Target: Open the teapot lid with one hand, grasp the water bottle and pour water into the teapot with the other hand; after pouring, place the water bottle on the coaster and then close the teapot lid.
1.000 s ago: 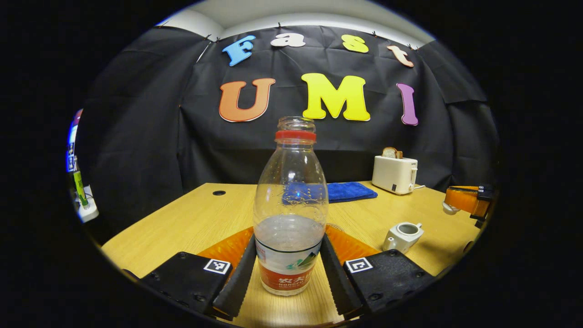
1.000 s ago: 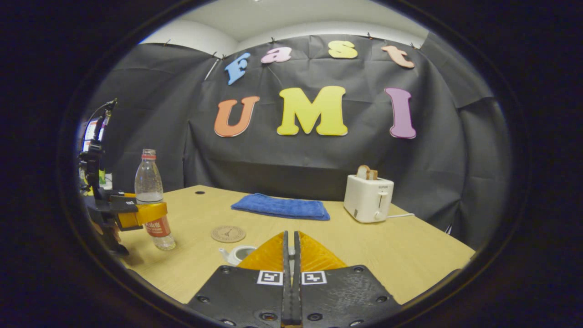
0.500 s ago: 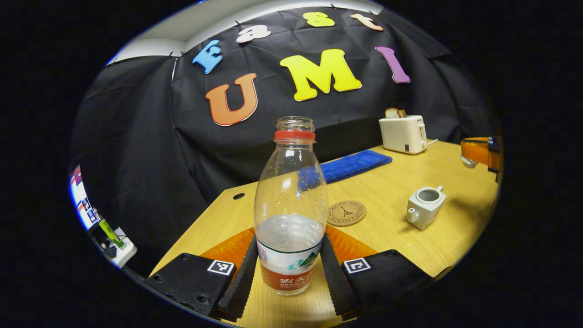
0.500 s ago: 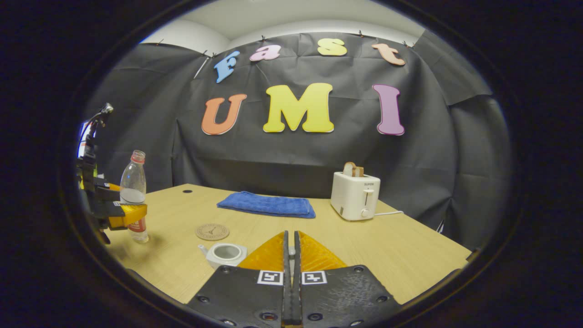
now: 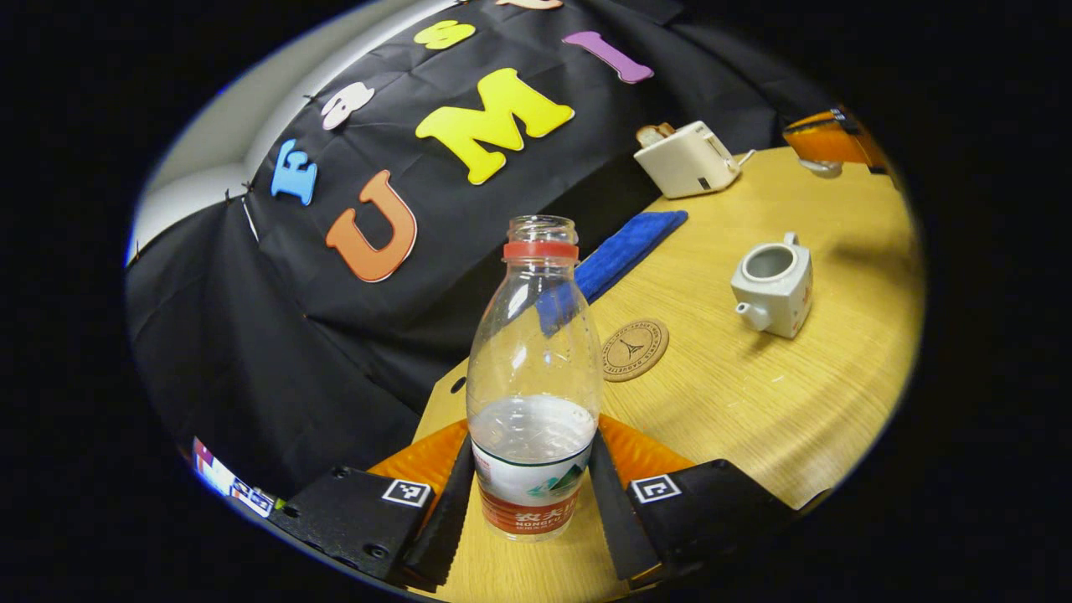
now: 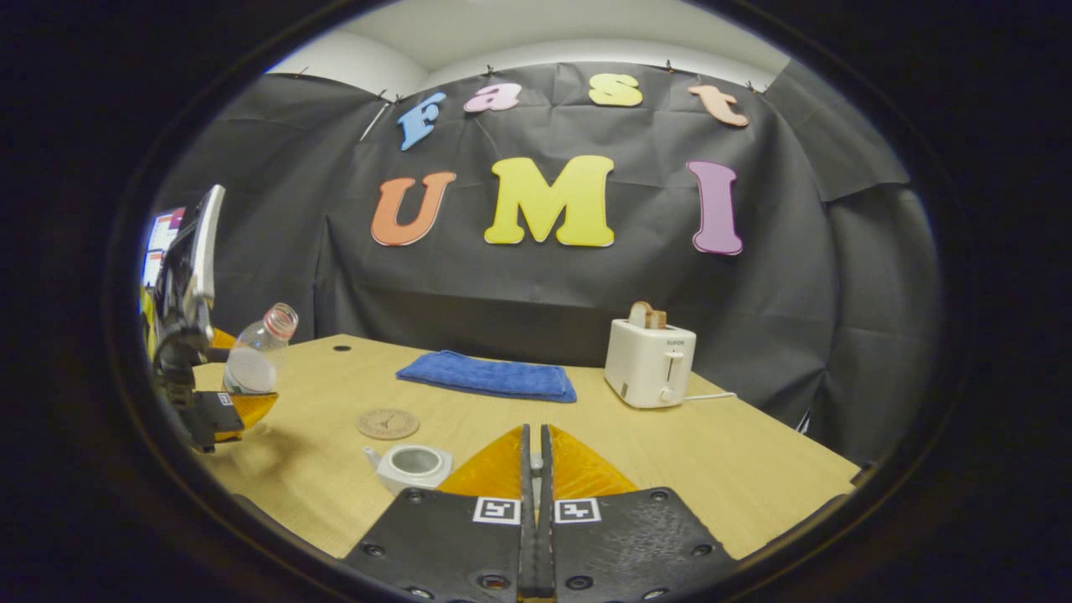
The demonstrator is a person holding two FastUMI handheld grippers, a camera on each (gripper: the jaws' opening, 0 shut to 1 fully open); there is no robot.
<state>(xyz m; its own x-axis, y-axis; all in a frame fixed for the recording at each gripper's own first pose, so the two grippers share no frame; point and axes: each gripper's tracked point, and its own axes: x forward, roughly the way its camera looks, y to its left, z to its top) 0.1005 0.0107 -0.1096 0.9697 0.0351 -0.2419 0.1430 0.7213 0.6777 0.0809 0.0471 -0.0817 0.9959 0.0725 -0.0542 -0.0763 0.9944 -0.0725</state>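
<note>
The left tool (image 5: 529,502) pinches the water bottle (image 5: 533,394) low on its labelled body, one finger pressed to each side. The bottle has no cap, is about a third full, and in the right gripper view it (image 6: 255,360) leans with its neck tipped toward the teapot, held above the worktop (image 6: 636,444). The open teapot (image 5: 775,285) stands on the worktop ahead and to the right of the bottle, its spout pointing toward the left tool; the round cork coaster (image 5: 634,348) lies between them, nearer the bottle. The right tool (image 6: 533,519) has its fingers pressed together, with something small and pale just visible between the tips; I cannot tell whether it is the lid. The teapot (image 6: 410,466) sits just left of those fingers. A blue towel (image 6: 490,377) and a white toaster (image 6: 649,363) stand near the booth's wall.
</note>
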